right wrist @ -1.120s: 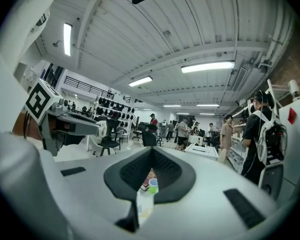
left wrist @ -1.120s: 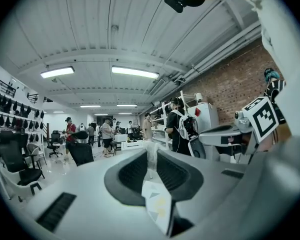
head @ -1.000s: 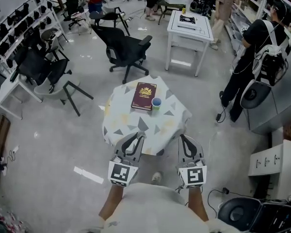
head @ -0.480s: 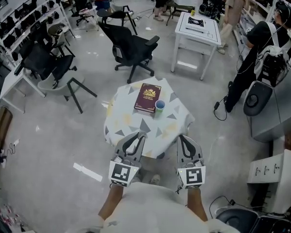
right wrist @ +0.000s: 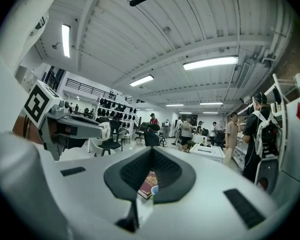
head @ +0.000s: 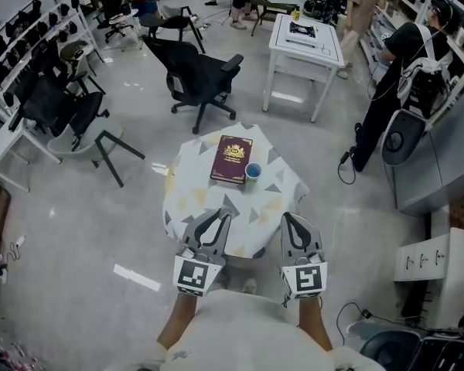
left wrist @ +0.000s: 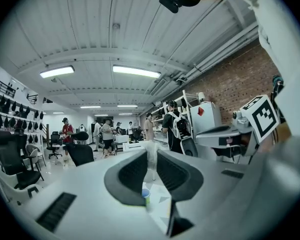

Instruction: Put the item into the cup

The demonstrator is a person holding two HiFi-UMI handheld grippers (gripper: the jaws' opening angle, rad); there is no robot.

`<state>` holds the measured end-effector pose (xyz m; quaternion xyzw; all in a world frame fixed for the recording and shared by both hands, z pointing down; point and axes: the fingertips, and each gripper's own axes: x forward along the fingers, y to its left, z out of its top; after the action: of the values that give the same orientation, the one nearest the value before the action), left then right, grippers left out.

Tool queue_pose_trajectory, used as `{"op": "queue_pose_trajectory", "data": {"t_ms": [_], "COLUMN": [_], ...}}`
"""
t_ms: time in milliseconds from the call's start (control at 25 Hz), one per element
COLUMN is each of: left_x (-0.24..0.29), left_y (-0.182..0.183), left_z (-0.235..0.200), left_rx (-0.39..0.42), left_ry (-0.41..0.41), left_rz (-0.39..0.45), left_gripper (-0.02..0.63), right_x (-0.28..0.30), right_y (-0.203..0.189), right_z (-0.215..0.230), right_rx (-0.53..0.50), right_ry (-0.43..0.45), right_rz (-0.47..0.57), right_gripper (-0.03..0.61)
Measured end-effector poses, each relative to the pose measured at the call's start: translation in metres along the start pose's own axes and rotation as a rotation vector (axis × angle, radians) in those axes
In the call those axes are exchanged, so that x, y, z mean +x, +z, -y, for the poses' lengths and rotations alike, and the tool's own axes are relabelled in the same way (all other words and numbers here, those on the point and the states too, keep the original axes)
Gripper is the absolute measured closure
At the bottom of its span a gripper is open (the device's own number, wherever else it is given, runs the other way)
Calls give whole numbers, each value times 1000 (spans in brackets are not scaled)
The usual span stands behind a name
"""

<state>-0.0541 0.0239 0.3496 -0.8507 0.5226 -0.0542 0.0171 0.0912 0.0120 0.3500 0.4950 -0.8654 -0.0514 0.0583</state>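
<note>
1. The head view looks steeply down on a small round bench (head: 187,199) under a pale cloth with triangle patterns. On it lie a dark red book (head: 232,159) and, just beside the book's right edge, a blue-rimmed cup (head: 253,171).
2. Both tools hover at the near edge of the bench, the left tool (head: 219,217) and the right tool (head: 288,217) side by side, well short of the cup.
3. From this height, what sits between either pair of jaws cannot be made out.
4. The left gripper view shows that: the left tool (left wrist: 151,154) is pinching a white item (left wrist: 151,163) at its jaw tips, and the item hangs down in the gap between them. The cup (left wrist: 146,195) shows low in the gap, apart from the item and far ahead.
5. The right gripper view shows the right tool (right wrist: 151,150) with its tips pressed together and nothing held. Through the opening behind the tips appear the book (right wrist: 149,182) and the cup (right wrist: 154,189).
6. Only the head view shows the black office chair (head: 197,76) standing beyond the bench.
</note>
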Motion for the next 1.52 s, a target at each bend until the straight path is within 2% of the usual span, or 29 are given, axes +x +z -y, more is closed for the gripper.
{"op": "queue_pose_trajectory", "data": {"t_ms": [880,1160,1520], "left_x": [50,53,53], "left_y": [-12,-21,-38], "left_z": [-119,-148,-178], "left_rx": [-38,-75,-130], "left_ry": [-120,-146,-153], "left_rz": [35,39,40], "left_gripper": [548,548,548], "right_x": [105,131,151], "right_y": [2,14,2], "right_z": [-34,-55,-76], "right_rx": [-30,-60,-81], "right_ry": [-120,-123,-123], "right_rz": [-62,-88,-151], "right_gripper": [571,571,571]}}
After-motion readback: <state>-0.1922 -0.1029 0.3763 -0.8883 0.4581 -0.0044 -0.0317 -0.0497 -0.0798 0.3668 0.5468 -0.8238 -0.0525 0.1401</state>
